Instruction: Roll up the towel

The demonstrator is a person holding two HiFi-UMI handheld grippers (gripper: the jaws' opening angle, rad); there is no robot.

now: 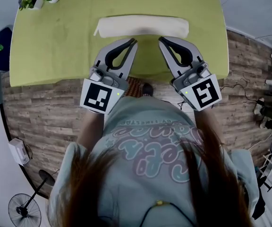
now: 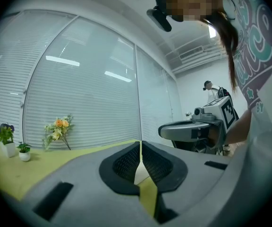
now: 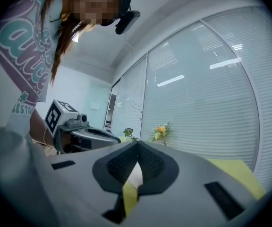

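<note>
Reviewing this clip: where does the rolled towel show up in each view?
Head view: rolled towel at upper centre, lying across the table just beyond the jaw tips.
Left gripper view: only a pale sliver low centre, seen past the shut jaws.
Right gripper view: likewise a pale sliver low centre.
Shared landmark: the green table.

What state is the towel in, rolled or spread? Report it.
Rolled. The towel lies as one long, narrow cream roll across the green table, with no flat part spread out.
</note>
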